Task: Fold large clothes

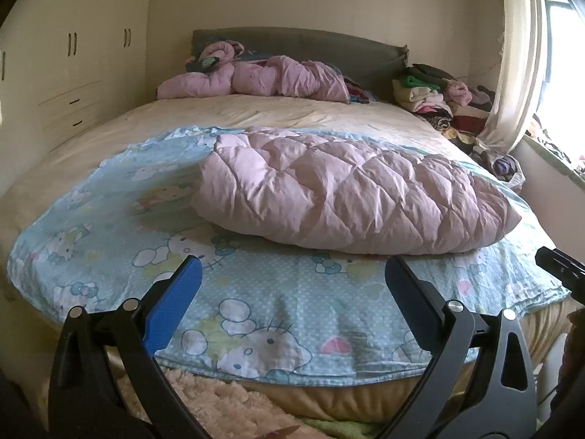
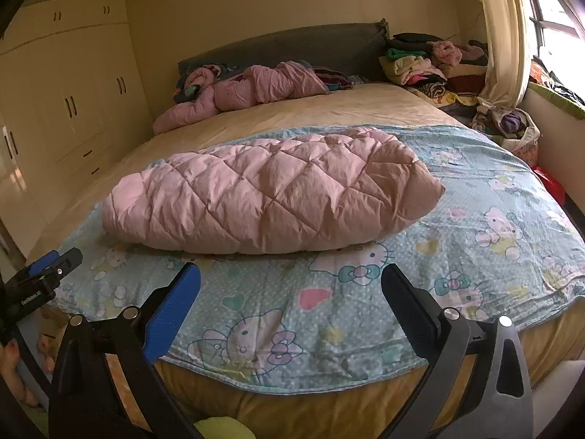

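The bed (image 1: 109,124) filled the room, a blue cartoon sheet (image 1: 278,292) spread across its foot. On that sheet lay the folded pink quilted coat (image 1: 347,190). Short of the bed's edge, the left gripper (image 1: 292,270) and right gripper (image 2: 290,274) both gaped, empty.

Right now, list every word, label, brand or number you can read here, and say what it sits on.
No text can be read for certain.
Left gripper: a small white marking on its black body, too small and blurred to read.
Blue cartoon sheet: cat figures, bows and hearts only, no lettering.
Pink quilted coat: no label visible.
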